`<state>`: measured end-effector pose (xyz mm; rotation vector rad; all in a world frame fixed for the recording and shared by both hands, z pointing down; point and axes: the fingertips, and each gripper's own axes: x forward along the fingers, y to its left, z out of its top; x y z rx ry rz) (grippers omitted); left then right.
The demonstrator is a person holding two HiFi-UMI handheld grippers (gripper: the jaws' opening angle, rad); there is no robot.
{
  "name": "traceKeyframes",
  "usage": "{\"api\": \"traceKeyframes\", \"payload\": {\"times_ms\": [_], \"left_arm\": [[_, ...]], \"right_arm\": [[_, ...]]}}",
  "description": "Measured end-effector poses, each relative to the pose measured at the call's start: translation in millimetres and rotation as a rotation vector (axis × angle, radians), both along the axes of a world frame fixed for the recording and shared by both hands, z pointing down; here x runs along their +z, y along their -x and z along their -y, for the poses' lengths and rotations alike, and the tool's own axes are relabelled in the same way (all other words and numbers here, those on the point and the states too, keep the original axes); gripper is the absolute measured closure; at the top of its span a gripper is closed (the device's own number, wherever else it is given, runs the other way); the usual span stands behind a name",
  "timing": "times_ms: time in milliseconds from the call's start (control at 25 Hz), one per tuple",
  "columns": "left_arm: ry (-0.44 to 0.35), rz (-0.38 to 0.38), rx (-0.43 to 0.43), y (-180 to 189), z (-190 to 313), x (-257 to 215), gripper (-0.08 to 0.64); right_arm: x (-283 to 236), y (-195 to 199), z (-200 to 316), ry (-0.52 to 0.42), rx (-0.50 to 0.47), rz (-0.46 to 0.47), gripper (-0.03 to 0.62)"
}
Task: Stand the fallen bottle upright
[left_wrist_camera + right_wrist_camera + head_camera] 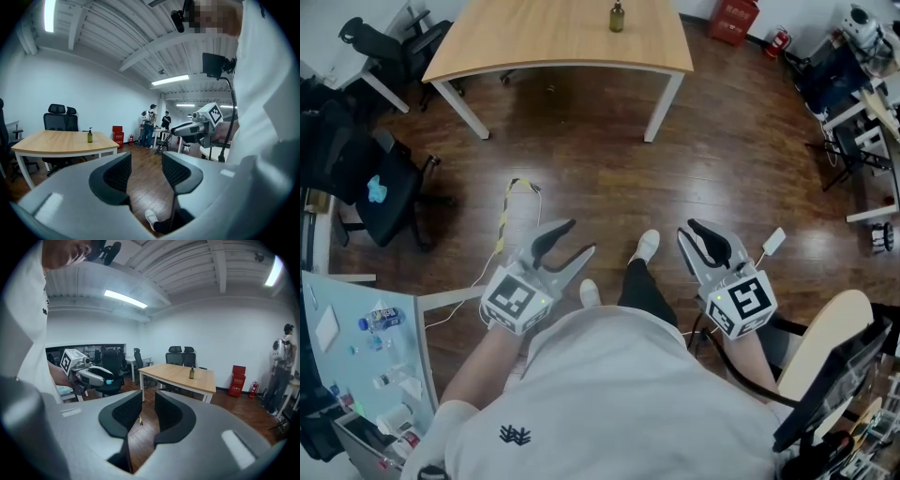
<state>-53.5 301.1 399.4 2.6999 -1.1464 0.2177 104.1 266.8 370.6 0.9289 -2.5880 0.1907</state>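
Note:
A small dark green pump bottle [617, 16] stands upright on the far wooden table [534, 52]; it also shows as the bottle [89, 136] and the bottle [191, 372] in the two gripper views. Both grippers hang in the air close to my body, far from the table. My left gripper [581, 236] is open, its jaws well apart and empty, as its own view of the left gripper [146, 164] shows. My right gripper [686, 231] holds nothing, and its own view of the right gripper [148, 401] shows a narrow gap between the jaws.
Dark wood floor lies between me and the table, with a yellow cable [508, 211] on it. Black office chairs [380, 192] stand at the left, a glass desk [394, 323] with small items at lower left, a red box [736, 19] beyond the table. People [149, 126] stand far back.

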Motion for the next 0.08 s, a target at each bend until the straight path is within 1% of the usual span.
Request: {"api": "traceKeyframes", "payload": {"times_ms": [80], "left_arm": [[0.002,0.0,0.004,-2.3,5.0,1.4,0.357]], "right_arm": [[0.9,-2.1,4.8,0.001,0.003,-0.001,0.506]]}}
